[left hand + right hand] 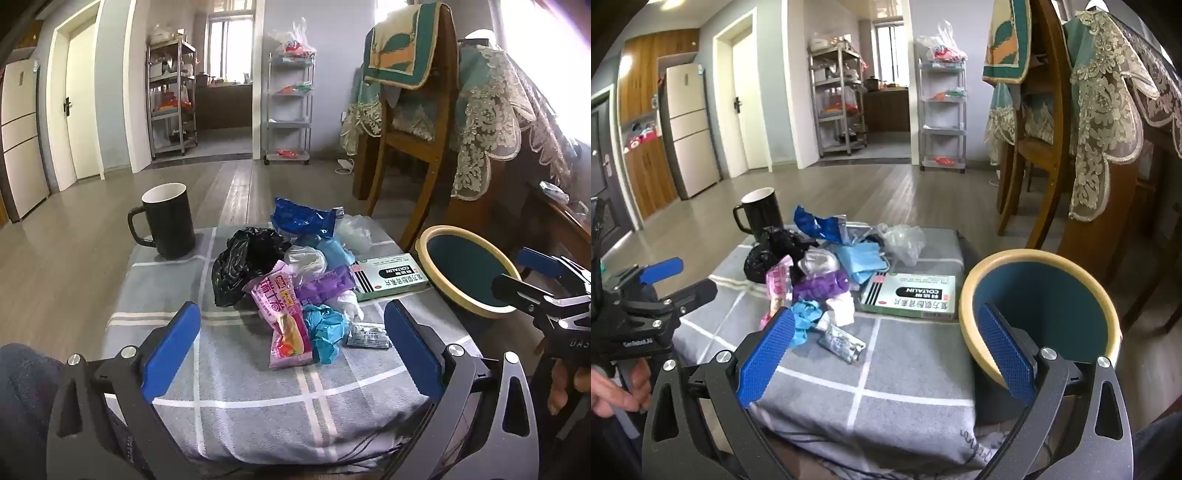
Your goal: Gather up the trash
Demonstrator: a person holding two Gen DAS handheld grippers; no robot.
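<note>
Several bits of trash are sitting in a loose heap [295,280] mid-table, on a grey checked cloth [258,387]: a black plastic bag [243,266], a pink snack wrapper [284,317], crumpled blue gloves [327,332], a purple wrapper [325,286], a blue foil packet [301,218], a clear bag [352,230] & a small foil pack [367,336] lying just apart at the near edge. Green medicine box [910,293] is lying flat right beside the heap, btwn it & the bin [1039,306], which is standing at the table's right edge w/ its mouth open & looking empty. Black mug [170,221] is standing at the far left corner, prob. not trash.

Left gripper [291,350] is hovering short of the heap, jaws spread wide, nothing btwn them. Right gripper [886,354] is hanging near the bin, jaws likewise wide & empty.

Seems nothing's collected yet. Best bet imo: be starting w/ the outermost loose pieces, e.g. the foil pack or gloves, pinching one item at a time low at the cloth w/o snagging the fabric, then be carrying it well over the rim before letting go. Light wrappers may be slipping or dragging neighbours along.
</note>
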